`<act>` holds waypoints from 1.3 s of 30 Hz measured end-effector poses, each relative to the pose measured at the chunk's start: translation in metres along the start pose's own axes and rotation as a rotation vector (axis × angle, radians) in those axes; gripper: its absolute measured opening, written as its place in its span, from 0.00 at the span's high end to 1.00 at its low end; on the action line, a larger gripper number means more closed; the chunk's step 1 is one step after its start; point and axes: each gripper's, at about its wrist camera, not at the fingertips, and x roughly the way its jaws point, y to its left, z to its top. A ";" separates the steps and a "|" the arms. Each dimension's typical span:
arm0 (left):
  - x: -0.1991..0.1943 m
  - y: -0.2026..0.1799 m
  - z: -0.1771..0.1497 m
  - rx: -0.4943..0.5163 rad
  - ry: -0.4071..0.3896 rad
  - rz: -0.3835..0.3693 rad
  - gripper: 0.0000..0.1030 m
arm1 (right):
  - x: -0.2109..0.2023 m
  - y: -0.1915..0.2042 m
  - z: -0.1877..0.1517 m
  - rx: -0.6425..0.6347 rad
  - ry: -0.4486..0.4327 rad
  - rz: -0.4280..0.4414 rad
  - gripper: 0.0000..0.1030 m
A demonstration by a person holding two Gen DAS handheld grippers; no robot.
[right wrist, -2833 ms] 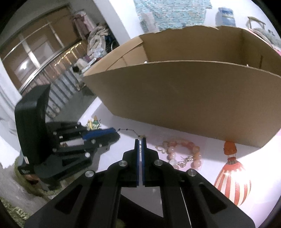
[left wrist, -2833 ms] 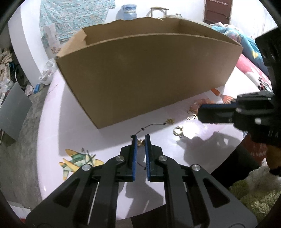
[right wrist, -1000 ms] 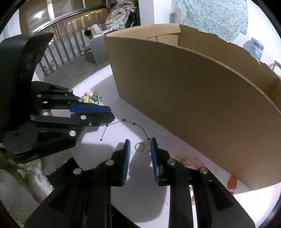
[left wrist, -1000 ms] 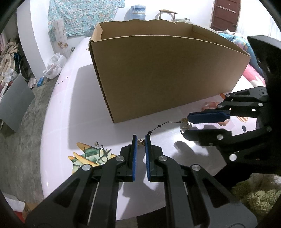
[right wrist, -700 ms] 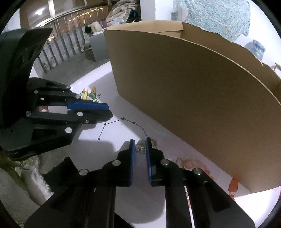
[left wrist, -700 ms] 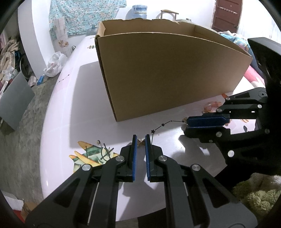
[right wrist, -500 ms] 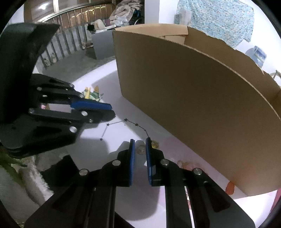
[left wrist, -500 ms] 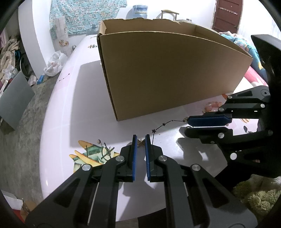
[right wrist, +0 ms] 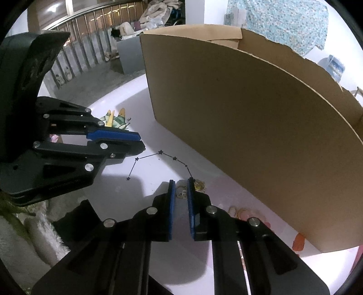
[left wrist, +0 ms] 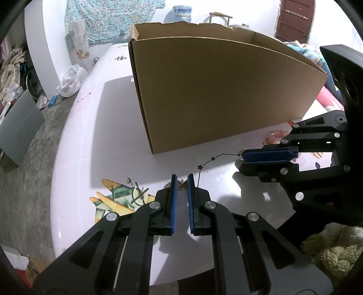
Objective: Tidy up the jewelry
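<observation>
My left gripper (left wrist: 180, 184) jaws clamp butterfly charm (left wrist: 181, 184); right gripper (right wrist: 180, 190), just closing, pinches ring pendant (right wrist: 181, 192). Lift both evenly toward box (left wrist: 217, 90) at 12 o'clock.

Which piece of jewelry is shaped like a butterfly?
The small bronze butterfly charm, pinched in the left claw. The right claw grips a silvery ring charm instead.

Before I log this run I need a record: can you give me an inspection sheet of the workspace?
Surface: white table with printed pictures.
Job's things: star chain strung between the grippers; butterfly charm; ring charm; cardboard box open; beaded bracelet beside it.
Clutter: nothing seen.
Grippers: left gripper shut on butterfly charm; right gripper, jaws just closing, shut on ring charm.
Cables: nothing seen.
Surroundings: patterned cloth, railing.
</observation>
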 end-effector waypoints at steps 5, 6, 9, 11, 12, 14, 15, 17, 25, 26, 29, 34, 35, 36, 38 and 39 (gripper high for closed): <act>0.000 0.000 0.000 0.000 0.000 0.001 0.93 | 0.002 0.002 -0.002 0.008 -0.011 0.002 0.91; 0.000 0.000 0.000 0.000 -0.001 0.001 0.93 | 0.002 0.002 -0.003 0.010 -0.014 0.003 0.91; -0.001 0.001 0.001 0.000 -0.004 0.001 0.93 | -0.002 0.000 -0.007 0.012 -0.027 0.005 0.91; -0.003 0.001 0.001 0.001 -0.009 0.002 0.93 | -0.007 0.000 -0.006 0.012 -0.040 0.007 0.91; -0.005 0.001 0.001 0.003 -0.012 0.002 0.93 | -0.010 0.000 -0.006 0.012 -0.048 0.006 0.91; -0.010 0.000 0.002 0.010 -0.025 0.004 0.93 | -0.018 -0.001 -0.006 0.017 -0.070 0.006 0.91; -0.013 -0.001 0.002 0.014 -0.033 0.005 0.92 | -0.021 -0.001 -0.007 0.019 -0.078 0.006 0.91; -0.021 -0.003 0.003 0.020 -0.046 0.005 0.93 | -0.032 -0.003 -0.006 0.028 -0.106 0.008 0.91; -0.075 -0.015 0.018 0.036 -0.152 -0.032 0.92 | -0.085 -0.012 0.000 0.062 -0.251 0.017 0.91; -0.082 -0.018 0.022 0.041 -0.170 -0.034 0.92 | -0.095 -0.014 0.003 0.071 -0.280 0.020 0.91; -0.108 -0.022 0.038 0.048 -0.244 -0.067 0.92 | -0.123 -0.030 0.014 0.097 -0.356 0.027 0.91; -0.119 -0.025 0.074 0.073 -0.322 -0.134 0.92 | -0.142 -0.073 0.035 0.141 -0.412 0.012 0.91; -0.116 -0.026 0.081 0.088 -0.324 -0.128 0.92 | -0.139 -0.085 0.041 0.159 -0.397 0.011 0.91; -0.108 -0.028 0.091 0.103 -0.316 -0.112 0.92 | -0.134 -0.096 0.046 0.175 -0.368 0.016 0.91; -0.091 -0.030 0.108 0.108 -0.271 -0.113 0.92 | -0.119 -0.116 0.057 0.208 -0.303 0.036 0.91; -0.078 -0.028 0.119 0.095 -0.240 -0.113 0.92 | -0.113 -0.122 0.063 0.221 -0.272 0.053 0.91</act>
